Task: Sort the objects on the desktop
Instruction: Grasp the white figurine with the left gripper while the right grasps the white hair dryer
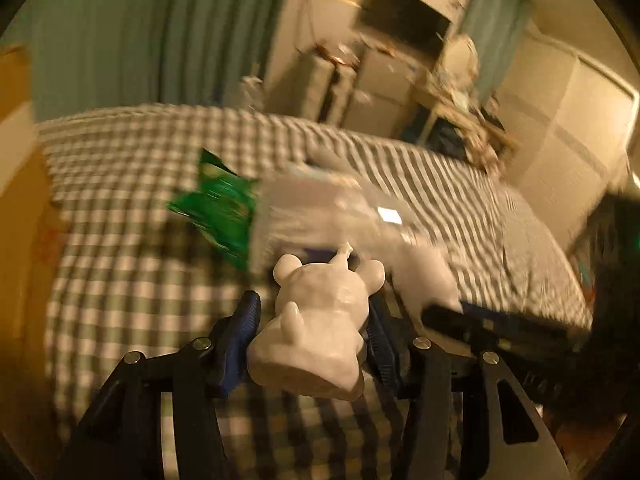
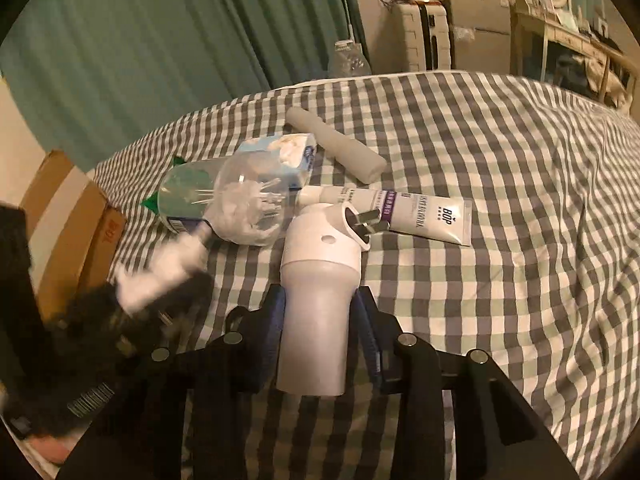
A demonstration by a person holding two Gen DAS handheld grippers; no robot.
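My left gripper (image 1: 314, 312) is shut on a white animal figurine (image 1: 316, 320), held above the checked cloth (image 1: 132, 264); the view is motion-blurred. It also shows blurred at the left of the right wrist view, with the figurine (image 2: 160, 272) in it. My right gripper (image 2: 320, 300) is shut on a white plug-in device with metal prongs (image 2: 320, 280). On the cloth ahead lie a clear jar of cotton swabs (image 2: 244, 204), a tissue pack (image 2: 288, 152), a white BOP tube (image 2: 424, 216), a white foam cylinder (image 2: 336, 148) and a green packet (image 1: 220, 208).
The checked cloth (image 2: 500, 200) covers a bed. Cardboard boxes (image 2: 72, 232) stand at its left edge. Green curtains (image 2: 160, 40) hang behind. White cabinets and a cluttered desk (image 2: 480, 32) stand at the back right.
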